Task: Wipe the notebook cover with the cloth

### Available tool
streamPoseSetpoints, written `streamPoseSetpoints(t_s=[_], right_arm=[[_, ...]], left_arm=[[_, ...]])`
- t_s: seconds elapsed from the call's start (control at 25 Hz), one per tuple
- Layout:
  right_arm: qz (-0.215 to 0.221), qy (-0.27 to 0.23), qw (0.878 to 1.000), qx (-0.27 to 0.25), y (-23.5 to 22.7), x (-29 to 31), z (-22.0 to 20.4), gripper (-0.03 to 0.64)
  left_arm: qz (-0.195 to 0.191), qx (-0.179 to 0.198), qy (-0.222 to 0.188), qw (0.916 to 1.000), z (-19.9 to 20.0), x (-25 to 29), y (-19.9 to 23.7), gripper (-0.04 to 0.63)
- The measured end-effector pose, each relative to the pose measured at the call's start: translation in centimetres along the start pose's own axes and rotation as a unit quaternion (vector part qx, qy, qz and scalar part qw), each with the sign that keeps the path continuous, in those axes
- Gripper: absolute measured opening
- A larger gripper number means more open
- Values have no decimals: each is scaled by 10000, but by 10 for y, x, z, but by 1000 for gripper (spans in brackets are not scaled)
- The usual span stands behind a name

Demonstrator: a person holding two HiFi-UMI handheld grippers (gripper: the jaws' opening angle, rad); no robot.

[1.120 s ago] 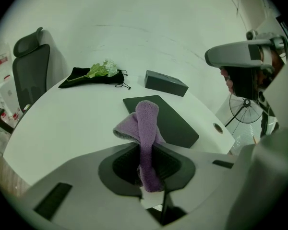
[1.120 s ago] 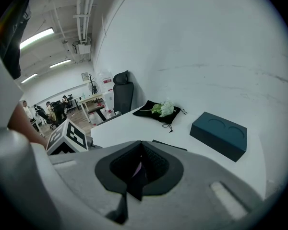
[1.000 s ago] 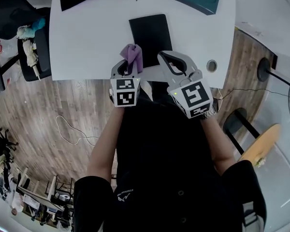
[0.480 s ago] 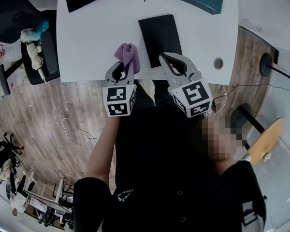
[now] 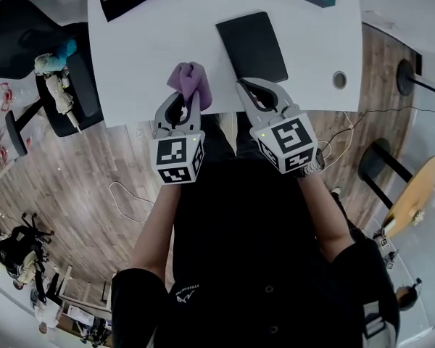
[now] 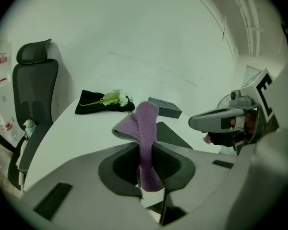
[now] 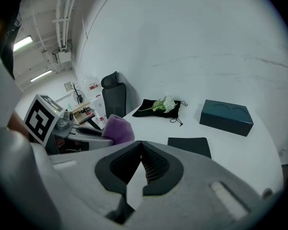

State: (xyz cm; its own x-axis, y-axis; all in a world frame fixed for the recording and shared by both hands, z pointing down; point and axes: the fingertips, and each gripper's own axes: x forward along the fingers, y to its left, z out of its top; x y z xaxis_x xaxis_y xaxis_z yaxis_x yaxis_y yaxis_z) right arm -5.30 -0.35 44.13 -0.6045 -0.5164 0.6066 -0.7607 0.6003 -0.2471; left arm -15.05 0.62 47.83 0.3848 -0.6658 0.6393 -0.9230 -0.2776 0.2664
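Notebook (image 5: 252, 46) is lying near the table's (image 5: 152, 42) near edge, its long axis running away from me. It's ahead-right of the cloth (image 5: 189, 80) I'm pinching in the left gripper (image 5: 183, 103). The right gripper (image 5: 246, 89) is sitting nearer, jaws closed and empty.

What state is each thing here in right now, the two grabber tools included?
left gripper: shut on the cloth.
right gripper: shut, empty.
cloth: bunched, sticking up from the jaws.
notebook: closed, flat on the table, untouched.
teal box: closed.
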Motion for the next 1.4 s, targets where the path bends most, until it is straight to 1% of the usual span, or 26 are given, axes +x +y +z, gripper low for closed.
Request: streamPoseSetpoints(t_s=[0.28, 0.4, 0.68, 0.92, 1.04, 1.16, 1.24, 1.4], right_arm=[[-175, -229, 9995, 142, 16, -1, 3, 3], [-240, -340, 9990, 156, 21, -4, 7, 3], [-401, -575, 9975, 71, 28, -20, 19, 3], [-570, -902, 9942, 133, 26, -49, 38, 3], [-578, -1118, 9917, 266, 26, -65, 50, 3], [-561, -1294, 9898, 221, 27, -79, 62, 3], [-565, -1410, 9883, 148, 28, -86, 71, 3], [-659, -1639, 9842, 82, 26, -102, 86, 3]], left_arm=[[-255, 208, -218, 9992, 13, -18, -1, 63], [-309, 311, -333, 9985, 20, -25, -1, 63], [-373, 255, -677, 9967, 41, -44, 1, 63], [-466, 275, -979, 9937, 60, -65, -10, 63], [-437, 300, -1157, 9919, 71, -75, -15, 63], [-460, 292, -1316, 9898, 82, -86, -18, 63], [-496, 358, -1423, 9879, 91, -92, -21, 63], [-479, 624, -1632, 9835, 105, -105, -27, 63]])
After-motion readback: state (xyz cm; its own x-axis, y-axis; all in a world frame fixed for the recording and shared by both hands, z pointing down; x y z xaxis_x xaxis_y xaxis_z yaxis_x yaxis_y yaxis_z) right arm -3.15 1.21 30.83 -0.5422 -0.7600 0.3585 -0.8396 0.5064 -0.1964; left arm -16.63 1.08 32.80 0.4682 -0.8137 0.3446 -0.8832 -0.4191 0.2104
